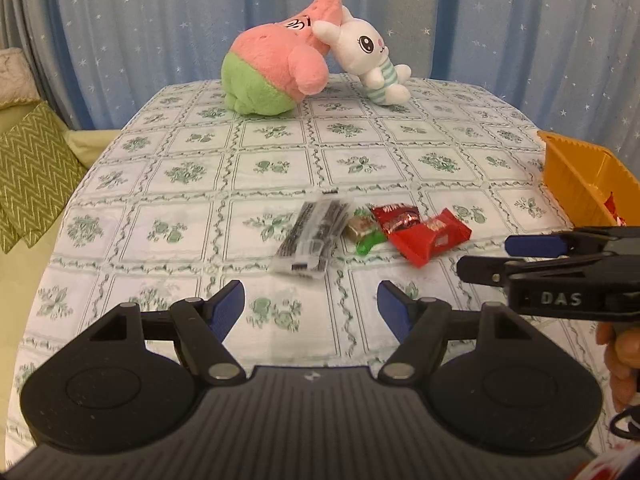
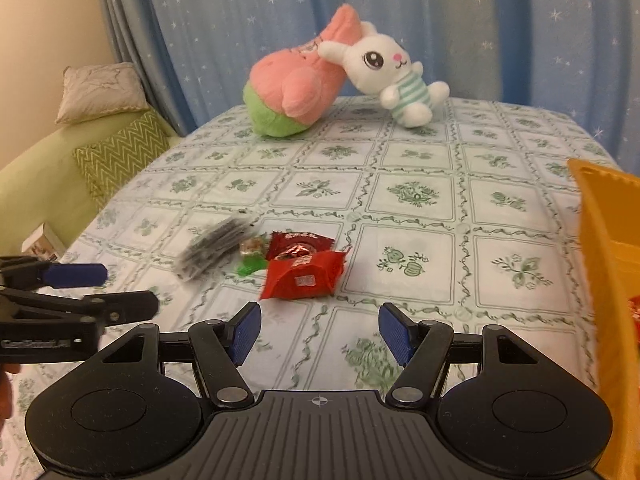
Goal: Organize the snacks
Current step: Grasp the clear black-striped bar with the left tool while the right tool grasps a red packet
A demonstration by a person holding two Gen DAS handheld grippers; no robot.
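A cluster of wrapped snacks point(image 1: 360, 232) is seen mid-surface point(image 1: 192, 168), with bare cloth all around. An orange bin point(image 1: 580, 176) sits at the right edge; two plush toys point(image 1: 308, 52) are at the far edge. The left gripper point(image 1: 311, 304) and right gripper point(image 2: 320, 330) are held spread apart, empty, low before the snacks.

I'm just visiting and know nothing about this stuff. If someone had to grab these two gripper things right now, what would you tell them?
Left gripper: open, empty, above the tablecloth just short of the snacks.
Right gripper: open, empty, close to the nearer red packet.
On the cloth, in one cluster: clear packet of dark sticks, small green-wrapped candy, second red packet.
Orange bin on the right already holds something red.
Left to do: move the four loose snacks into the bin. The two plush toys at the back aren't snacks.
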